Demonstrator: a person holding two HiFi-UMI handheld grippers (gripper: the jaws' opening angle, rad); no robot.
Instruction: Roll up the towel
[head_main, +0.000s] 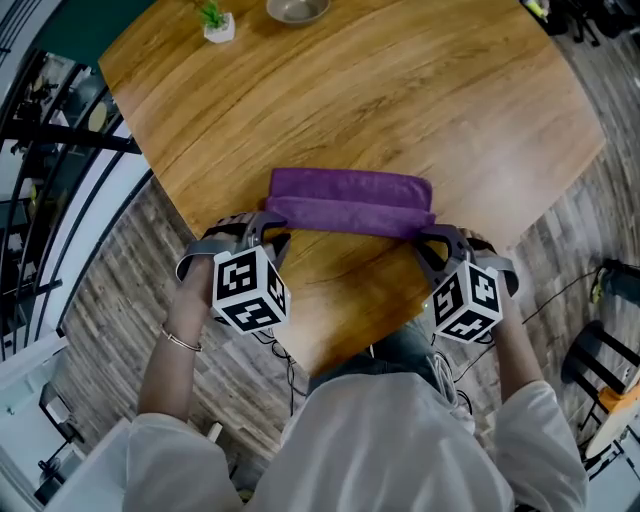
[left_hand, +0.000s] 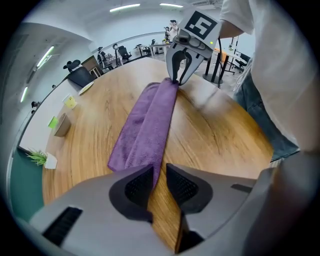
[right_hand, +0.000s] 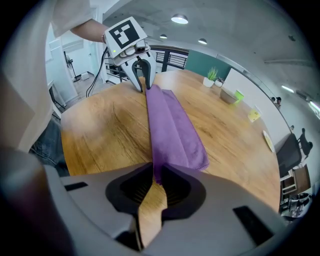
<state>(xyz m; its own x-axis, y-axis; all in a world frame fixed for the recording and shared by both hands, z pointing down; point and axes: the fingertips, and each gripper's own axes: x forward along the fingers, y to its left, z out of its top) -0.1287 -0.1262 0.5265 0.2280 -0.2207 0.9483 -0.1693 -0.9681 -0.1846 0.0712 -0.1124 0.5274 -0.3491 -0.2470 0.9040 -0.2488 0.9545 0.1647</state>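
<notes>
A purple towel (head_main: 350, 200) lies folded into a long band near the front edge of the wooden table (head_main: 420, 90). Its near edge stands up as a ridge between my two grippers. My left gripper (head_main: 268, 226) is at the band's left end, and the towel's (left_hand: 145, 125) edge runs in between its pads (left_hand: 137, 185), which close on it. My right gripper (head_main: 430, 238) is at the right end, shut on the towel's (right_hand: 172, 125) edge. Each gripper view shows the other gripper pinching the far end: the right gripper (left_hand: 178, 75) and the left gripper (right_hand: 142, 82).
A small potted plant (head_main: 215, 20) and a metal bowl (head_main: 297, 8) stand at the table's far side. The table's front corner is close to the person's body. A black railing (head_main: 60, 130) runs at the left; a stool (head_main: 590, 360) stands on the floor at the right.
</notes>
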